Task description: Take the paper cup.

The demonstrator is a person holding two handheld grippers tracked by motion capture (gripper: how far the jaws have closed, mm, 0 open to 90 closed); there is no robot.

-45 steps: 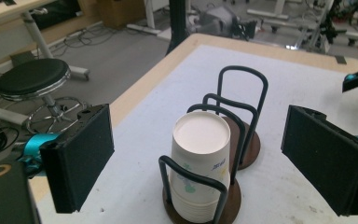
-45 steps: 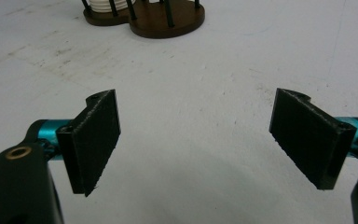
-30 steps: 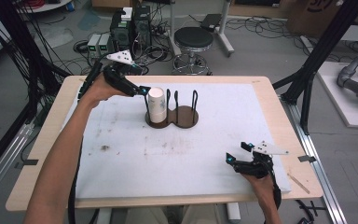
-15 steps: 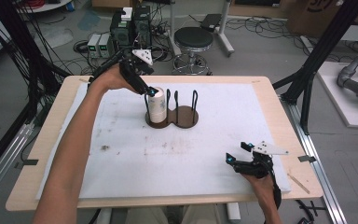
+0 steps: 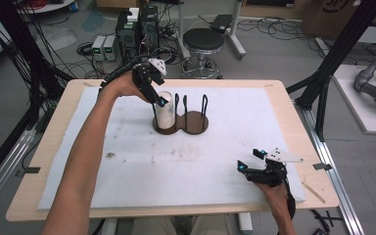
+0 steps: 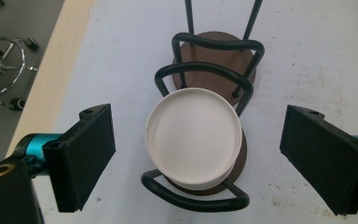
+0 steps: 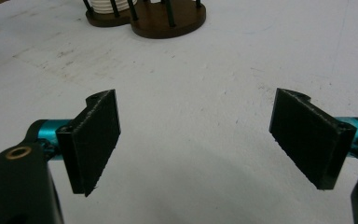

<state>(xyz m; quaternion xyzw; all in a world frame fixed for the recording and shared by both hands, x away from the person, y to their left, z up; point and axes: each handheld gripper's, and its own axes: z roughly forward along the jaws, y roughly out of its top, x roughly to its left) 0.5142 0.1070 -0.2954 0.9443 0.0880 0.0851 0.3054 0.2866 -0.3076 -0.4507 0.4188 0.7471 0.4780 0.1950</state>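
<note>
Above white cup in wire rack: left tongs open, clear either side; right tongs open over bare mat.

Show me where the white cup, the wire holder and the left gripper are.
white cup [image 6: 193,135], left gripper view, its flat top.
wire holder [image 6: 198,200], left gripper view, near black loop.
left gripper [image 5: 159,101], high view, between its fingertips.

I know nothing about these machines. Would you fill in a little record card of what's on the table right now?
Held tools: left gripper, right gripper
Left gripper: open, jaws either side of the white cup stack, not touching it
Right gripper: open, low over the white mat
Cup stack: upright in the near ring of a wire cup holder
Holder base: brown, two joined discs
Other ring: empty
</note>
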